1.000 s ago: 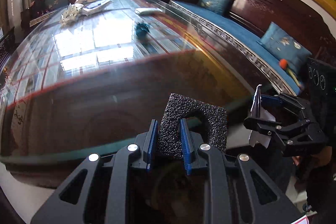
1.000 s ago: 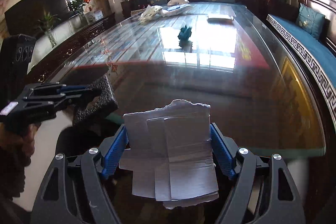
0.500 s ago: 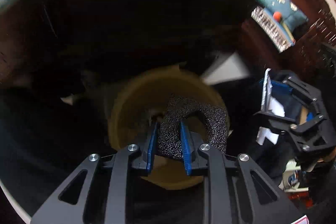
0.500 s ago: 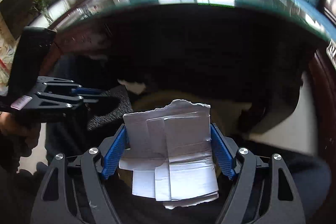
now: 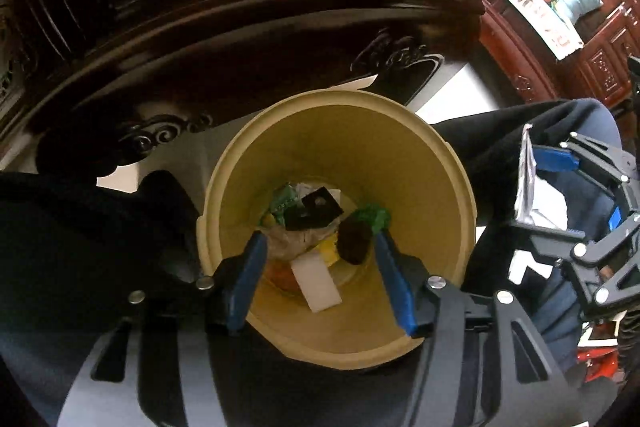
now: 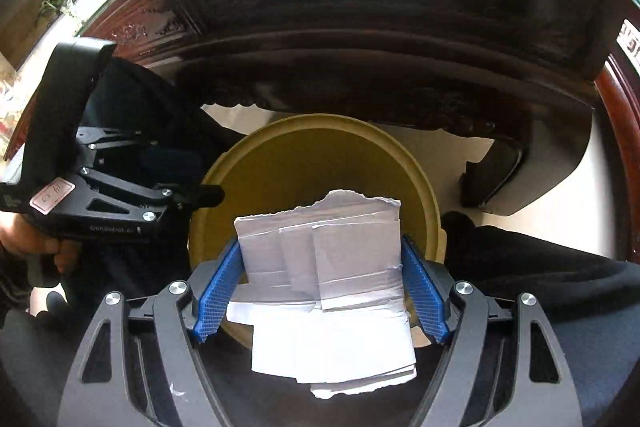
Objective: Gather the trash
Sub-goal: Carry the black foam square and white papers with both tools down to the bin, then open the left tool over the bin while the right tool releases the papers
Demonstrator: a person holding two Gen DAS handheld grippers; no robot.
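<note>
With the round tan plastic waste bin sitting straight below both tongs, what I care about now is how the stack of torn white paper sheets lies relative to its mouth. My right gripper is clamped on that stack, the blue pads pressing its two side edges, and the sheets stand broad face toward the camera with their torn top edge pointing down toward the bin. In the right wrist view the upper half of the paper overlaps the bin's opening, while the lower part hangs over the near rim, so I judge a small push forward would centre it before I let go.

My left gripper hangs squarely over the opening; its jaws have just been opening and now stand apart with nothing between them. The black square foam piece with a hole lies on the heap at the bottom, among green scraps, a white slab and a dark brown lump.

Seen from the left wrist, the right tongs sit off to the side of the rim rather than above the middle, so the left hand is the nearer to centre. I would ease the left one clear first, since the two heads are close together.
</note>
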